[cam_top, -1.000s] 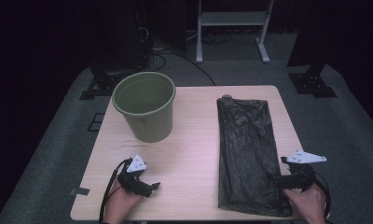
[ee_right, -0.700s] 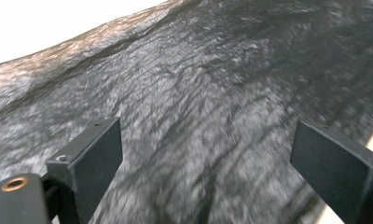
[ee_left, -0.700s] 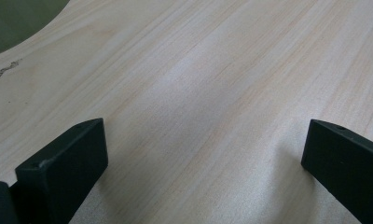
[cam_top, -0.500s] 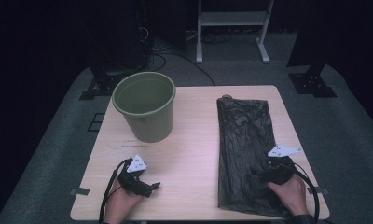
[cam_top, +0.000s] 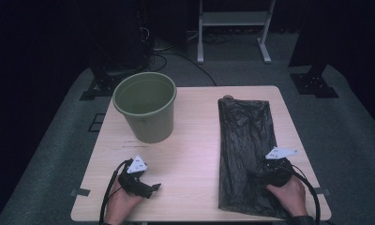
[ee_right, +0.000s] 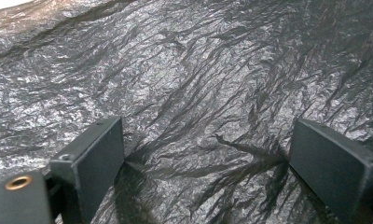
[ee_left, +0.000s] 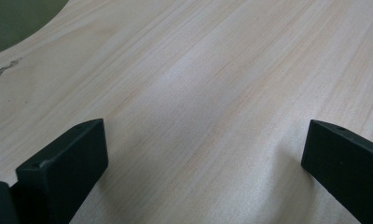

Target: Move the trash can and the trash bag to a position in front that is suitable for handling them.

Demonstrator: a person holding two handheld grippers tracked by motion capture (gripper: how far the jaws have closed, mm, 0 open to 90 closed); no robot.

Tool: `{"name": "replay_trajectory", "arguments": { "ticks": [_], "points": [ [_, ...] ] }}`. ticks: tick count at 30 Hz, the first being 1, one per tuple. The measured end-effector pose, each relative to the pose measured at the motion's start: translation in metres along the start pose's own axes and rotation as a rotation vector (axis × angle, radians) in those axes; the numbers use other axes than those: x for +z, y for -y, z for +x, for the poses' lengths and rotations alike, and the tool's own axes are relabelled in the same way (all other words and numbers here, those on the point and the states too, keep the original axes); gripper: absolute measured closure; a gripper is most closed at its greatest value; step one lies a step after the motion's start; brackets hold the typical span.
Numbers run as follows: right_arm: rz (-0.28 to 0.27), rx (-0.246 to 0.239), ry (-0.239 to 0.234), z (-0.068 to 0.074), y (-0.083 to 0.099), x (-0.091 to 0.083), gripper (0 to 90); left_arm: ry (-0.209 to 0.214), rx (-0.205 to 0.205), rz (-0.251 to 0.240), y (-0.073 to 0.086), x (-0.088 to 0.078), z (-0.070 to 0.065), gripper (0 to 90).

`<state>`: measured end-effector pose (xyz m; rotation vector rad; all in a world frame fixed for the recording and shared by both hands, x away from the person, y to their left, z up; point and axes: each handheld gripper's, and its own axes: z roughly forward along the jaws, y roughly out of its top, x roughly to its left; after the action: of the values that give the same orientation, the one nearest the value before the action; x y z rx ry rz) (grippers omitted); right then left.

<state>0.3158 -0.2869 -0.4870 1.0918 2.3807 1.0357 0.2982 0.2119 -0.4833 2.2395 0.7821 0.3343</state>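
A flat black plastic bag (cam_top: pixel 244 150) lies lengthwise on the right half of the wooden table (cam_top: pixel 190 154). My right gripper (cam_top: pixel 265 174) rests on its near part, jaws wide open with the crinkled bag (ee_right: pixel 194 93) spread beneath and between them. A green bucket (cam_top: pixel 146 112) stands upright and empty at the table's back left. Near the front left edge my left gripper (cam_top: pixel 150 188) lies low on bare wood (ee_left: pixel 203 93), jaws open with nothing between them. The bucket's base (ee_left: pixel 17 18) shows at the top left corner of the left gripper view.
A white metal stand (cam_top: pixel 232 28) and cables sit on the floor behind the table. Dark equipment legs (cam_top: pixel 317 79) flank the back right corner. Bare wood lies between bucket and bag.
My right gripper has moved left from the table's right edge onto the near part of the black bag. The left gripper has stayed put.
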Motion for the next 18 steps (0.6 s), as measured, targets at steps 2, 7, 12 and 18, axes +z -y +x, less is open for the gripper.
{"name": "replay_trajectory", "arguments": {
  "ticks": [2,7,12,18],
  "points": [
    [0.000,0.001,0.000,0.000,0.000,0.000,8.9,0.004,-0.012,0.003,0.000,-0.001,0.000,0.0],
    [0.002,0.001,0.002,0.000,0.000,0.000,8.7,0.007,-0.026,-0.001,0.000,-0.006,0.002,0.0],
    [0.002,0.001,0.002,0.000,0.000,0.000,8.7,0.018,-0.040,-0.004,-0.004,-0.012,0.003,0.0],
    [0.002,0.002,0.001,0.000,0.000,0.000,8.7,0.020,-0.058,-0.023,-0.009,-0.026,0.004,0.0]
  ]
}}
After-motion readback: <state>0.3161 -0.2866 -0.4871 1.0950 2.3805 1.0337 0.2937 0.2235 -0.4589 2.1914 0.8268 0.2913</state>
